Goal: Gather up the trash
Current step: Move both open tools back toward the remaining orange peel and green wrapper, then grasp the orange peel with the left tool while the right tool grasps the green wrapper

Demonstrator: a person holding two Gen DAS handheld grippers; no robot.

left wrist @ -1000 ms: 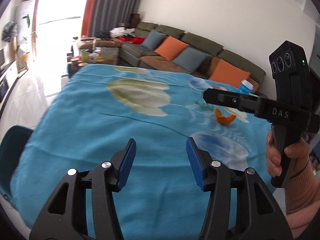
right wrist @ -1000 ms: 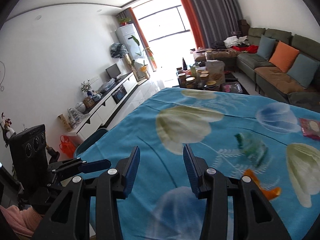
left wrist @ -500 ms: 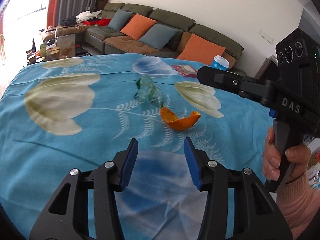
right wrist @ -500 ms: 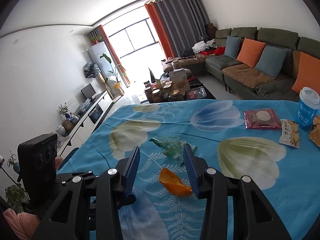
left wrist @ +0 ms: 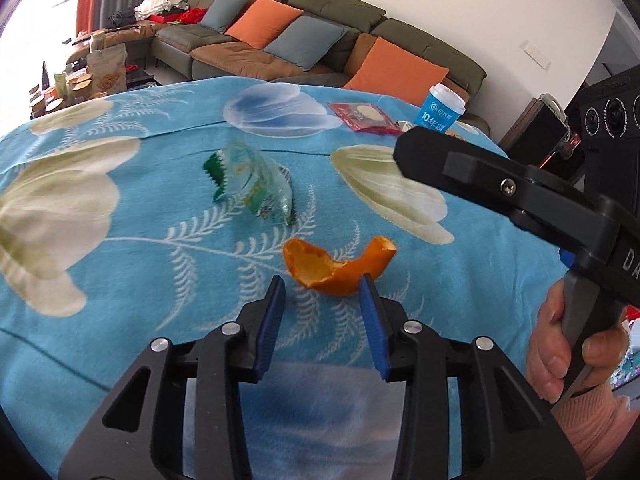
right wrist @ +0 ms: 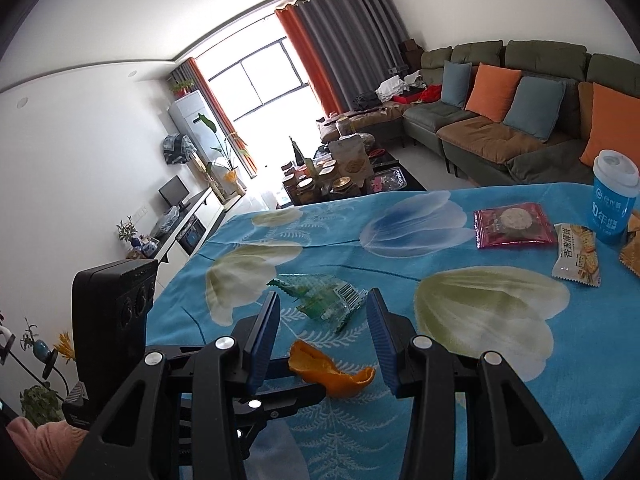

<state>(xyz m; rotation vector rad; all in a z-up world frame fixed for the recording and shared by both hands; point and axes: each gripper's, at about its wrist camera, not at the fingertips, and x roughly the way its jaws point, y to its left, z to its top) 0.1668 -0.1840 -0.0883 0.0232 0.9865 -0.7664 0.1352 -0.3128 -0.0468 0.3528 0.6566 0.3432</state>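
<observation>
The orange peel (left wrist: 338, 268) lies on the blue cloth (left wrist: 120, 320) just ahead of the left gripper (left wrist: 322, 300), whose empty jaws are closing short of it; they may pinch cloth. The clear wrapper (left wrist: 256, 188) lies beyond. The right gripper (right wrist: 324, 320), part-open and empty, hovers alongside.

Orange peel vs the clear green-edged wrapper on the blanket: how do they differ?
The orange peel is opaque, thick and curled up like a cup; the clear wrapper is see-through, thin and crumpled, with a green serrated edge. The peel lies nearer, at the closing left hand-held gripper tips, not yet pressed; the wrapper lies farther off, untouched. Both rest loose on the blue floral blanket.
</observation>
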